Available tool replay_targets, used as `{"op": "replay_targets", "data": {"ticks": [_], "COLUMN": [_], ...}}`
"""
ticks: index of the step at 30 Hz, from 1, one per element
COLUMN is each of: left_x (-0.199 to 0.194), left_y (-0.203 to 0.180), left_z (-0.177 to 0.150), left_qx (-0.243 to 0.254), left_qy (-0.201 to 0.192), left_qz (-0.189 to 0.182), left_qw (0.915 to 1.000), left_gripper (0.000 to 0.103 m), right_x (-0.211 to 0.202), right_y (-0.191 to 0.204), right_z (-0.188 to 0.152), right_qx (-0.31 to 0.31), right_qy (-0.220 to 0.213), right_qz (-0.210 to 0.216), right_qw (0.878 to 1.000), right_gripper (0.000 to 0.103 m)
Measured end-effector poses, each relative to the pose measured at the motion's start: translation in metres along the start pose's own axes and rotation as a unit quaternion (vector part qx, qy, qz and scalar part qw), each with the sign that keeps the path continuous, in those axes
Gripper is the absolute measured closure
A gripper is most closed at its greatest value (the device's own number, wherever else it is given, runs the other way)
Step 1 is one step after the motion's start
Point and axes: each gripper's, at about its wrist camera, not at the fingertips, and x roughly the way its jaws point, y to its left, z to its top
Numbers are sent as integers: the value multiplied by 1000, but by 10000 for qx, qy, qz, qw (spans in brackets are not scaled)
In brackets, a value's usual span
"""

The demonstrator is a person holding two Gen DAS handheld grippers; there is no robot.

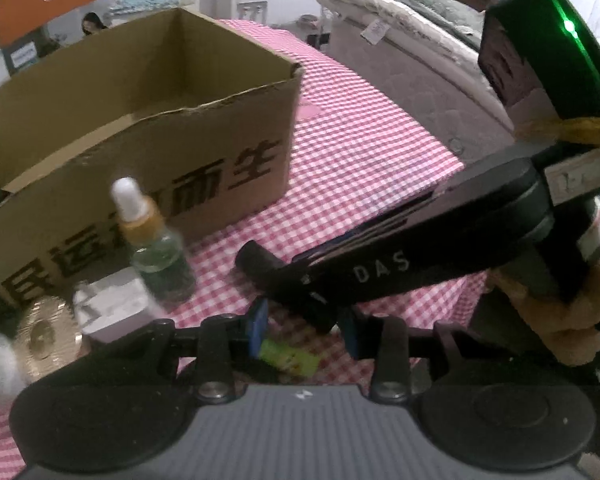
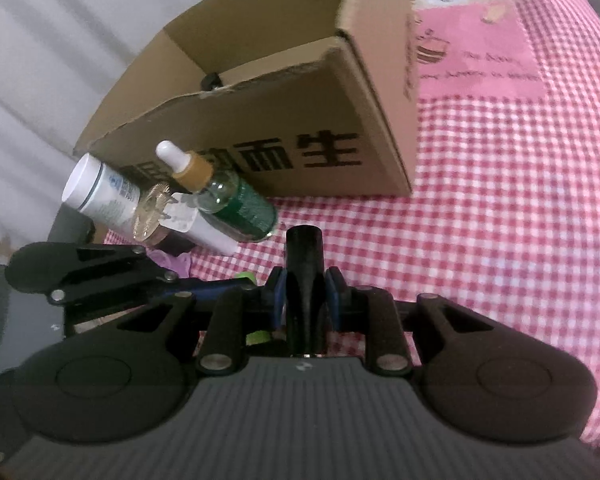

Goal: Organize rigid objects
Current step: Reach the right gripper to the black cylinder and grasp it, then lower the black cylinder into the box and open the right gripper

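Note:
An open cardboard box (image 1: 148,128) with black characters stands on the red-checked cloth; it also shows in the right wrist view (image 2: 284,92). My right gripper (image 2: 306,296) is shut on a black cylindrical object (image 2: 304,264), held just in front of the box. In the left wrist view the right gripper (image 1: 420,256) reaches across with that black object (image 1: 260,260). My left gripper (image 1: 304,332) is open above a small green object (image 1: 288,356). A green dropper bottle (image 1: 156,248) stands by the box, also in the right wrist view (image 2: 232,196).
A white block (image 1: 112,308) and a gold round lid (image 1: 44,336) lie left of the dropper bottle. A white tube (image 2: 100,188) lies beside them. A mattress (image 1: 412,64) stands beyond the table's far right edge. A pink printed patch (image 2: 476,44) lies right of the box.

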Motion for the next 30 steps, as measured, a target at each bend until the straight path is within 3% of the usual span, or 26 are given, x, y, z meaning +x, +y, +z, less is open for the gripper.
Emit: {"op": "replay_targets", "data": {"ticks": [4,10,19,24,30], "left_x": [9,20,25,23,0], "left_y": [0,9,4,4,-3], "left_z": [4,8,13,14,9], "left_qx": [-46,-320,-394,-416,-292], "left_qy": [84,325,173,116,-100], "left_qz": [-44,-246,-80,-56,-27], "left_qw": [9999,9987,9990,9991,9995], "left_gripper": [54,53,52,53,53], "right_x": [-4,-9,-25,-34,-62], "right_y": [-8,-17,-34,-52,-52], "right_z": [-2,-1,-1,-7,-17], "right_qx": [207,311,439,896,1011], "right_qy": [12,37,-10,-123,-310], "right_qz": [88,182,310,560,618], "right_qw": [9997,9993,9986,9943,9925], "right_gripper": [82,82,80,79,80]}}
